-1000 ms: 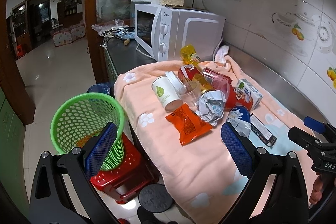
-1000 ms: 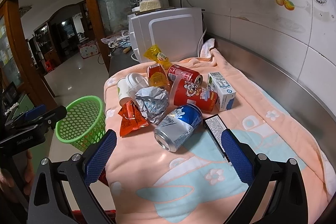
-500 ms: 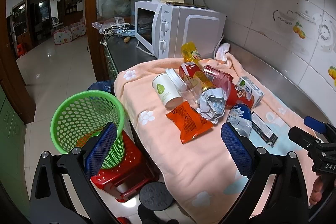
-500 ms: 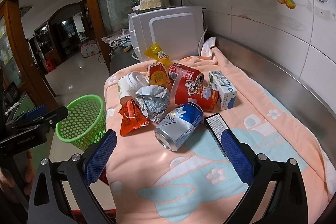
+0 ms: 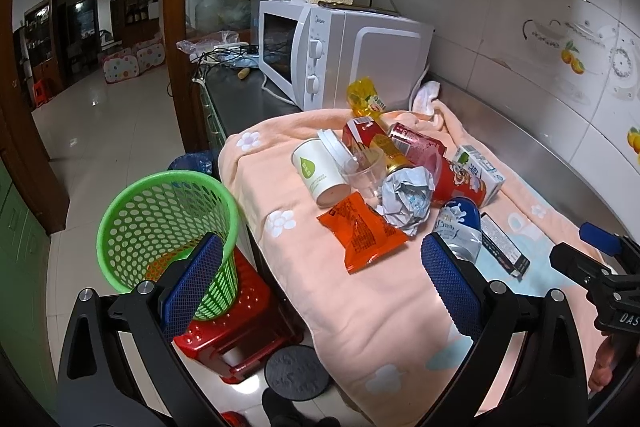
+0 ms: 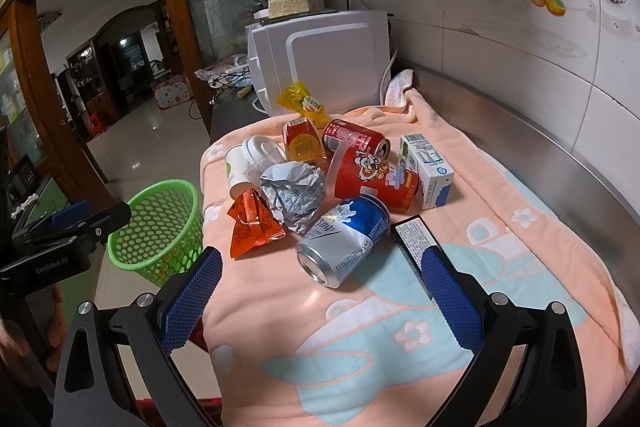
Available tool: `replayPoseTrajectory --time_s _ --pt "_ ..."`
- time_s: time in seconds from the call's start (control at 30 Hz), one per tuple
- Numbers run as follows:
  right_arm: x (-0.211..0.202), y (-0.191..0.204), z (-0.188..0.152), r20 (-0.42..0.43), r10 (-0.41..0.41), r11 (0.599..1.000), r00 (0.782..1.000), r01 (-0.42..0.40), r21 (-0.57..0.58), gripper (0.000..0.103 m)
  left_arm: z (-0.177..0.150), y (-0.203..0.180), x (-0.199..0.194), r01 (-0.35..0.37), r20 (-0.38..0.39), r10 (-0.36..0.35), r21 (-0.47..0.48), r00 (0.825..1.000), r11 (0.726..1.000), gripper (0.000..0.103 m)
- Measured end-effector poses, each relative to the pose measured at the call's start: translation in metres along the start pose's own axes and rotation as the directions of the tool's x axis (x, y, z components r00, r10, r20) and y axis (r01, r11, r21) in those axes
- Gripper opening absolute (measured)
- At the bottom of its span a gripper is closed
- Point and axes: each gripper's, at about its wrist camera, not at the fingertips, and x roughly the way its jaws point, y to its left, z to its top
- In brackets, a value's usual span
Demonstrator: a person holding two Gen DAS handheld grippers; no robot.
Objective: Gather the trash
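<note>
Trash lies heaped on a peach blanket (image 5: 360,307) (image 6: 400,347): an orange snack packet (image 5: 362,231) (image 6: 252,223), a crumpled paper ball (image 5: 408,201) (image 6: 294,193), a paper cup (image 5: 318,171), a blue and silver can (image 6: 344,241), a red tub (image 6: 374,179), a milk carton (image 6: 428,171) and a black box (image 6: 412,235). A green basket (image 5: 168,227) (image 6: 160,227) stands on a red stool (image 5: 240,331) left of the counter. My left gripper (image 5: 320,283) hangs open between basket and heap. My right gripper (image 6: 320,291) is open just short of the can.
A white microwave (image 5: 340,55) stands behind the heap, with cables and bags past it. A tiled wall (image 6: 520,47) runs along the right over a steel counter (image 6: 540,147). A black round disc (image 5: 298,373) lies on the floor by the stool.
Both grippers have drifted slightly, so the heap sits a little lower and nearer in the right wrist view. Nothing was picked up and both stay open.
</note>
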Motion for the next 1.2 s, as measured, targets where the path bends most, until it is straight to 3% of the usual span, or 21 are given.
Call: replayPoseTrajectory --time_s 1.2 --pt "0.006 -0.013 0.001 -0.019 0.007 1.0 1.0 -0.007 -0.005 0.097 0.0 0.008 0.004 -0.013 -0.02 0.013 -0.027 1.0 1.0 0.098"
